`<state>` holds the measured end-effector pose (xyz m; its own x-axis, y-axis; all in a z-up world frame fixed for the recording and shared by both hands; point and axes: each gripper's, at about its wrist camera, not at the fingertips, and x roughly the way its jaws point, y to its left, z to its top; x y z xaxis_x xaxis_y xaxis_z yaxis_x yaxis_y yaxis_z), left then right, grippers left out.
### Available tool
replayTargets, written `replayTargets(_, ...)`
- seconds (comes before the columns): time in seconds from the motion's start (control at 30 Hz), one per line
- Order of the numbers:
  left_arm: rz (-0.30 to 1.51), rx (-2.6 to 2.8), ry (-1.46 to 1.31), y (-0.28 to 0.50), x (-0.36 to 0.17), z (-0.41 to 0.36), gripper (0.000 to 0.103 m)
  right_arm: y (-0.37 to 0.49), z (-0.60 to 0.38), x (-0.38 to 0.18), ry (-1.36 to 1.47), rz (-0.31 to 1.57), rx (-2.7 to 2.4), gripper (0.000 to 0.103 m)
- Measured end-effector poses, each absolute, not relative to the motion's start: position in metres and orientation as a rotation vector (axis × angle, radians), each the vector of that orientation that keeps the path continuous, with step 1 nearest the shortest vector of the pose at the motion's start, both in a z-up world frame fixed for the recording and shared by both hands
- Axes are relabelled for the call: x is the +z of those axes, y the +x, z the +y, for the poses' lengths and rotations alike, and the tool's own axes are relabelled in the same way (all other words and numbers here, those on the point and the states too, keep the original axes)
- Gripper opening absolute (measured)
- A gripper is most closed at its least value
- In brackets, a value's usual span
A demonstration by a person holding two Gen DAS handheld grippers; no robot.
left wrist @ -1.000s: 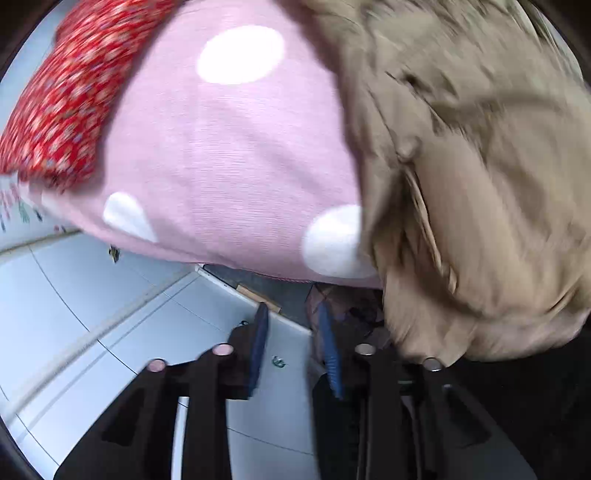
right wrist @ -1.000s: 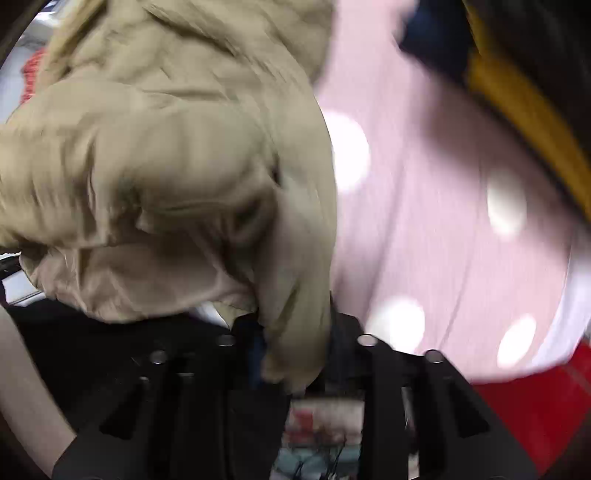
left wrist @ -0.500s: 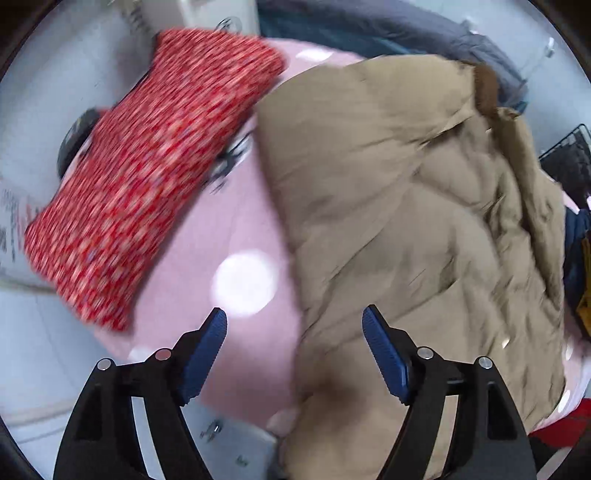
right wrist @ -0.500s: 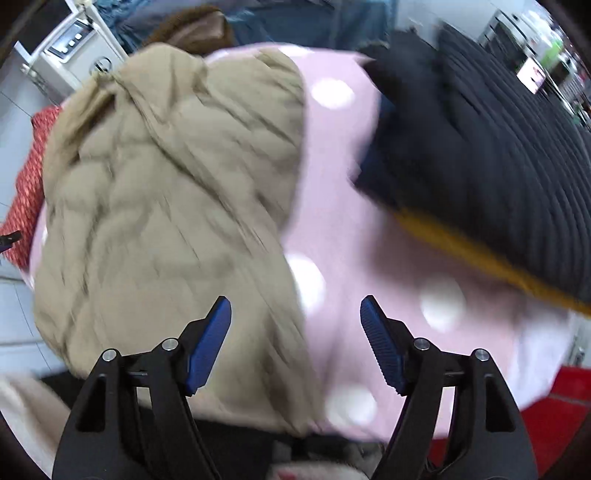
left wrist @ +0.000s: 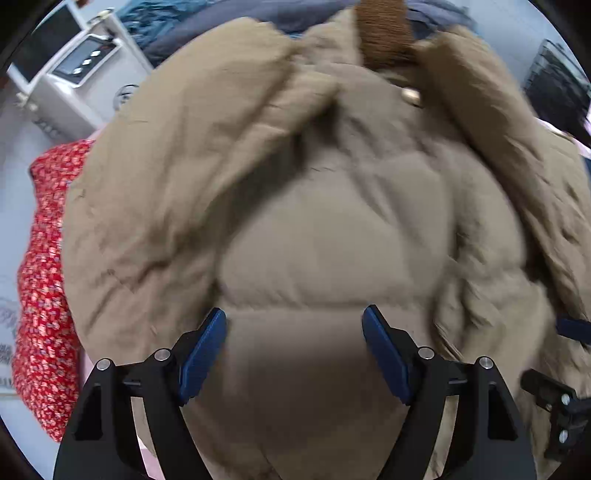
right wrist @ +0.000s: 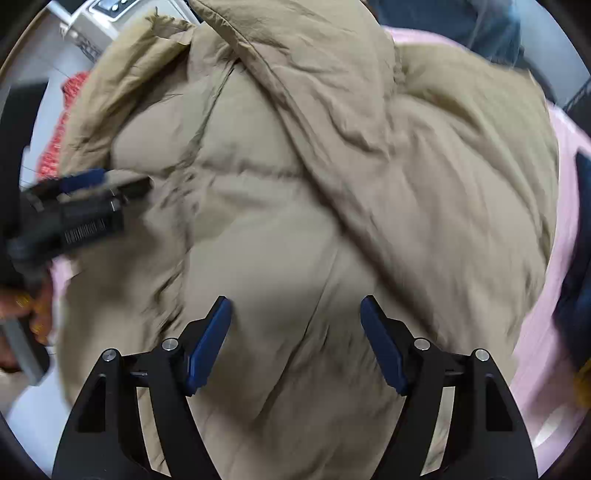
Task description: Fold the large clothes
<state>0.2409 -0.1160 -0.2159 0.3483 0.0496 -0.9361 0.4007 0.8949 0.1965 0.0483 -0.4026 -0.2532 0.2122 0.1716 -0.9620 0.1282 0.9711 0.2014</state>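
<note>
A tan puffer jacket [left wrist: 314, 221] with a brown collar [left wrist: 384, 33] lies spread over a pink polka-dot cover, filling both views; it also fills the right wrist view [right wrist: 314, 206]. My left gripper [left wrist: 295, 354] is open and empty, hovering just above the jacket's lower part. My right gripper [right wrist: 295, 339] is open and empty above the jacket's middle. The left gripper also shows at the left edge of the right wrist view [right wrist: 85, 199]. Part of the right gripper shows at the lower right of the left wrist view [left wrist: 557, 402].
A red floral cloth [left wrist: 44, 295] lies left of the jacket. A white appliance [left wrist: 77, 74] stands at the back left. The pink cover [right wrist: 546, 314] shows on the right, with dark blue clothing [right wrist: 580, 266] at its edge. Grey-blue fabric [left wrist: 221, 22] lies behind.
Both grippers let go of the jacket and opened, then moved in over it. The jacket now lies spread on the pink cover and fills both views.
</note>
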Motion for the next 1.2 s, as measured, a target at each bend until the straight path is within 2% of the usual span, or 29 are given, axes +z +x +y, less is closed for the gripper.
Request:
replayTargets(0.17, 1.157, -0.072, 0.381, 0.294, -0.206, -0.084, 0.074, 0.082, -0.419, -0.249, 0.043, 1.261, -0.065, 0.073)
replayTargets(0.23, 1.127, 0.081, 0.329, 0.319, -0.192, -0.047, 0.071, 0.087, -0.444, -0.238, -0.014, 1.212, -0.192, 0.063)
replayTargets(0.33, 1.126, 0.226, 0.181, 0.338, -0.177, 0.018, 0.07, 0.08, -0.495, -0.224, 0.041, 1.167, -0.374, 0.062)
replayTargets(0.43, 1.152, 0.315, 0.0, 0.34, -0.166, 0.086, 0.061, 0.063, -0.547, -0.216, 0.119, 1.136, -0.57, 0.063)
replayTargets(0.6, 1.138, 0.277, -0.219, 0.325, -0.153, 0.137, 0.056, 0.022, -0.608, -0.214, 0.47, 1.108, -0.654, 0.063)
replayTargets(0.8, 1.072, 0.208, -0.743, 0.308, -0.126, 0.218, 0.056, -0.035, -0.662, -0.194, 1.103, 0.847, -0.525, 0.063)
replayTargets(0.93, 1.008, 0.274, -0.795, 0.302, -0.105, 0.242, 0.056, -0.031, -0.671, -0.185, 1.213, 0.783, -0.469, 0.066)
replayTargets(0.97, 0.981, 0.286, -0.777, 0.297, -0.096, 0.245, 0.059, -0.033, -0.671, -0.188, 1.282, 0.745, -0.424, 0.069)
replayTargets(1.0, 0.944, 0.301, -0.749, 0.293, -0.086, 0.246, 0.069, -0.04, -0.673, -0.191, 1.376, 0.7, -0.377, 0.072)
replayTargets(1.07, 0.894, 0.331, -0.678, 0.285, -0.067, 0.247, 0.079, -0.049, -0.672, -0.195, 1.481, 0.674, -0.369, 0.072)
replayTargets(1.2, 0.982, 0.268, -0.429, 0.282, -0.059, 0.215, 0.083, -0.045, -0.649, -0.168, 1.186, 0.804, -0.396, 0.073)
